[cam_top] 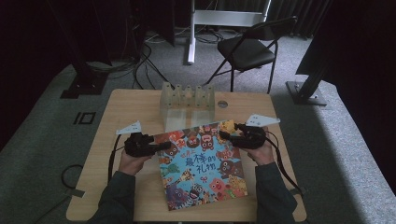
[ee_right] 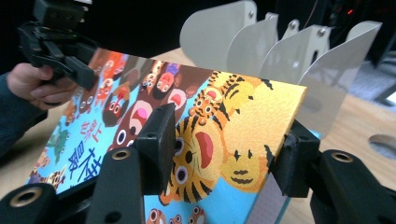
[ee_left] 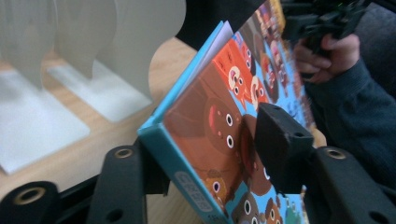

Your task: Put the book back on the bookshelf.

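Nearest the person, two dark sleeves come in over the front edge of the desk (cam_top: 116,196). The picture book (cam_top: 201,163) lies in the middle of the desk with its front corner close to that edge and its colourful animal cover facing up; its far end is raised off the wood.

The left hand-held gripper (cam_top: 161,146) reaches the book's left edge near the far corner. In the left gripper view its jaws stand partly apart on either side of the book (ee_left: 219,140), one under the spine edge and one over the cover, with the pad on the cover touching the brown animal print; whether both pads press is hard to tell. The book here tilts up from the desk, pages showing at its upper corner.

The right hand-held gripper (cam_top: 227,135) is at the book's far right corner. In the right gripper view its jaws stand partly apart astride that corner (ee_right: 243,135), the one with the tiger print; the left pad lies against the cover and the right pad sits at the corner's edge. I cannot tell whether it clamps.

Just beyond the book stands a pale book rack (cam_top: 187,100) with a row of upright rounded dividers. Its slots hold nothing. In the right gripper view the dividers (ee_right: 261,51) rise right behind the lifted corner.

Beyond the desk, on grey carpet, stands a black folding chair (cam_top: 247,49).
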{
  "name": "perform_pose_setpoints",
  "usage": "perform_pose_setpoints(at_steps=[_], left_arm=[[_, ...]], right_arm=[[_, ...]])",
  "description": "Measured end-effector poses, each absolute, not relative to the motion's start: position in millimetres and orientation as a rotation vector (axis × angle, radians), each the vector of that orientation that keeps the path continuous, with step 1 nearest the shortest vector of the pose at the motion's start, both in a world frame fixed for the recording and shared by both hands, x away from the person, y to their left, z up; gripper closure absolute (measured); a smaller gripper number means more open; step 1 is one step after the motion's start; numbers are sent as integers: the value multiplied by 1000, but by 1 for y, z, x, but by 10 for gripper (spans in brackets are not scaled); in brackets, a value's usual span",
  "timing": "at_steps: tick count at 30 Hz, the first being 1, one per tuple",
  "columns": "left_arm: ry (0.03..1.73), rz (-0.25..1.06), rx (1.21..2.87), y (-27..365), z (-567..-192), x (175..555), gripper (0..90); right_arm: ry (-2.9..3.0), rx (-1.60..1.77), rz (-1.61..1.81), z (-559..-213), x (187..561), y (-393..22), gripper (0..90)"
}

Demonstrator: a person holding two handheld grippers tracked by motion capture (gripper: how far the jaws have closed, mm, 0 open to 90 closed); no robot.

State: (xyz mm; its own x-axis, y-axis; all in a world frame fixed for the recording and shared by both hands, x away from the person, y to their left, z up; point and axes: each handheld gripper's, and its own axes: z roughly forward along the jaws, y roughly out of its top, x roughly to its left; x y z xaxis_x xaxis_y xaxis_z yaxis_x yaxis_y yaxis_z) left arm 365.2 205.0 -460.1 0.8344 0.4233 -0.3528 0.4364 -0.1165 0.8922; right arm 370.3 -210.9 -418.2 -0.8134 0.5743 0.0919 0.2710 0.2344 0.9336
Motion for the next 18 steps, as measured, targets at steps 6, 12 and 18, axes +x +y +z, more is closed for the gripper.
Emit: perform_pose_setpoints(at_steps=[6,12,18], left_arm=[[578,90,1785,202,-428,359,606],[527,142,1773,203,-411,358,645],[498,201,1738,203,-399,355,683]], right_arm=[[2194,781,1634,-418,368,-216,456],[2128,760,1680,-410,366,-219,498],[2072,742,1704,-402,364,-219,515]])
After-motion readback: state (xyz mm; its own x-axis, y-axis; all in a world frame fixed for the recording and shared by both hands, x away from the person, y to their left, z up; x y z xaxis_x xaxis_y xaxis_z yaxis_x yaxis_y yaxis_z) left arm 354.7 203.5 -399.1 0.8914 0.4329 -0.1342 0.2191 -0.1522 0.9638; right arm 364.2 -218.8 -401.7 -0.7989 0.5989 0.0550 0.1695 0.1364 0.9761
